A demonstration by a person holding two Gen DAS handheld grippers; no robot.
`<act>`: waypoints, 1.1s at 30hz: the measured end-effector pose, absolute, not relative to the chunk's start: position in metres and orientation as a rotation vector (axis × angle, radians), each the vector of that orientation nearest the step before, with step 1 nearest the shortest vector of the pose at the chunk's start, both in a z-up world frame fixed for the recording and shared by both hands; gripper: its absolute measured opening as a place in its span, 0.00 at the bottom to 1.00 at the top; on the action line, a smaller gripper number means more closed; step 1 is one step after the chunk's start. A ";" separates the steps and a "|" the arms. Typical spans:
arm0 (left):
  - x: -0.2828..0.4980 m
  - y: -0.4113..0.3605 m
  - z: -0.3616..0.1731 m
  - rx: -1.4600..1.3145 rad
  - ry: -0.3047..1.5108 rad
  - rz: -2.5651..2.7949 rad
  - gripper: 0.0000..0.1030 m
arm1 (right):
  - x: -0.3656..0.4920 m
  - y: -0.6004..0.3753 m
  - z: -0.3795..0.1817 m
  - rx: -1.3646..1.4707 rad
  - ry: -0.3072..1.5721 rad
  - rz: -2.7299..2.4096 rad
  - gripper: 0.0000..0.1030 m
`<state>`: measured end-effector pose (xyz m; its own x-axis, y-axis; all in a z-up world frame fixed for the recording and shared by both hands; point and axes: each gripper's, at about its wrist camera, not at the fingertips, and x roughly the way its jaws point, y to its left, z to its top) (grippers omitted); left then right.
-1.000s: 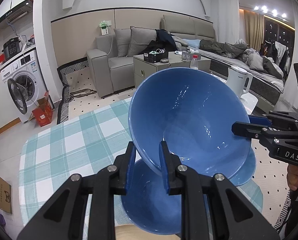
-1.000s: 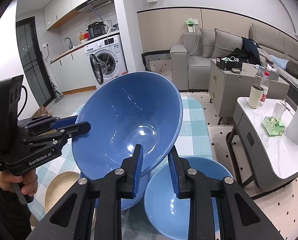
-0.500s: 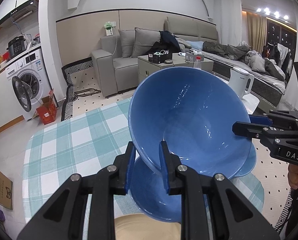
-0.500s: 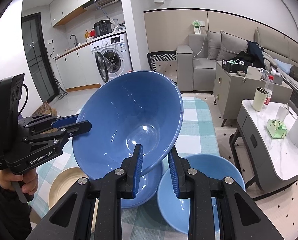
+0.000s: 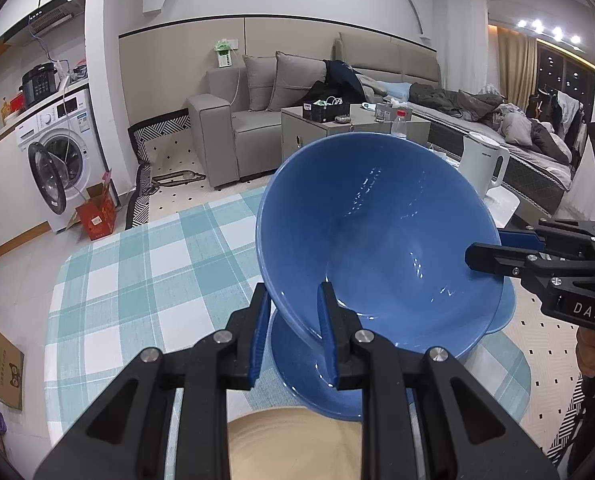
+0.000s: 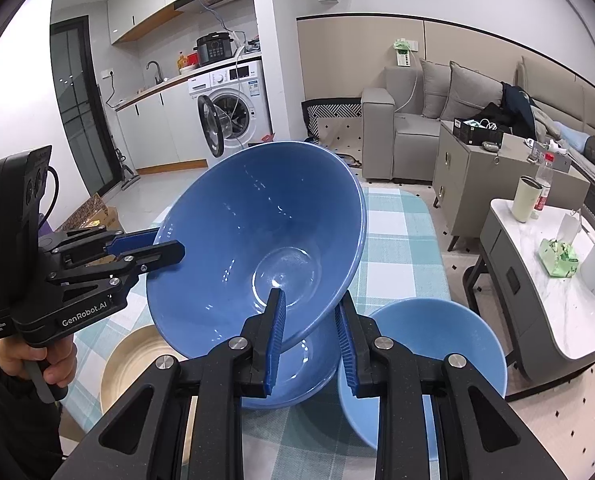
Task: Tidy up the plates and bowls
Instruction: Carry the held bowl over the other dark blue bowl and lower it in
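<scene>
We hold a big blue bowl (image 5: 377,240) tilted in the air over the worktop (image 5: 137,280), which wears a teal-and-white checked cloth. The bowl is glossy and cone-shaped, with ceiling lights glinting off its glaze. Our left tongs (image 5: 291,320) pinch its near rim, one blue ribbed pad inside, one outside; our right tongs (image 6: 309,332) clamp the opposite rim the same way. Directly under it sits a second shiny blue bowl (image 5: 317,376), upright on the cloth.

The left view also shows the rim of a matte tan dish (image 5: 293,440) at the bottom edge. Only the right view shows the paler blue plate (image 6: 429,360) beside the lower bowl, and a hand (image 6: 49,360) gripping the left handle.
</scene>
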<state>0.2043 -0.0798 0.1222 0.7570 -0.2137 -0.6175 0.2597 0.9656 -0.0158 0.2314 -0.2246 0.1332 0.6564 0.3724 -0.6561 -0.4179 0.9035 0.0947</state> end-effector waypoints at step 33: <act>0.205 -0.074 0.093 0.055 0.725 -0.268 0.21 | 0.235 -0.218 0.104 -0.083 0.789 0.440 0.25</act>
<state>0.2050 -0.0743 0.0925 0.7158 -0.2227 -0.6619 0.2605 0.9645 -0.0427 0.2346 -0.2175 0.1042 0.6195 0.3513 -0.7020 -0.4126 0.9065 0.0896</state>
